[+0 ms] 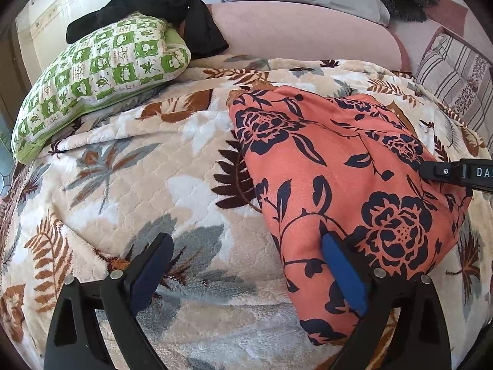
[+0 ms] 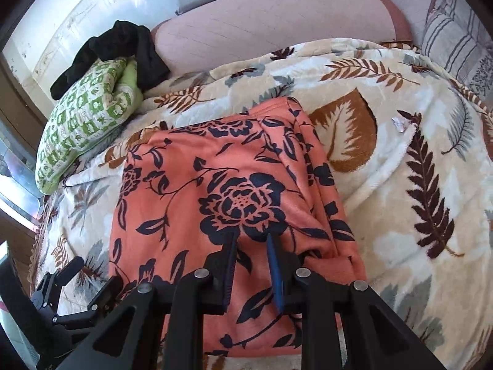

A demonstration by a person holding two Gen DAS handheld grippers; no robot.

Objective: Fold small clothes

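An orange garment with dark navy flowers [image 1: 332,166] lies folded on the leaf-patterned blanket [image 1: 138,160]. It also shows in the right wrist view [image 2: 215,191]. My left gripper [image 1: 246,246] is open wide; its right finger rests over the garment's left edge, its left finger over the blanket. It shows at the lower left of the right wrist view [image 2: 83,280]. My right gripper [image 2: 251,240] hovers over the garment's near part with a narrow gap between its fingers and nothing held. Its tip shows at the right edge of the left wrist view [image 1: 431,171].
A green checked pillow [image 1: 92,77] lies at the back left with a black garment [image 1: 160,3] draped on it. A pink cushion [image 1: 302,34] and a striped cushion [image 1: 453,74] sit at the back. The bed's edge falls away at left.
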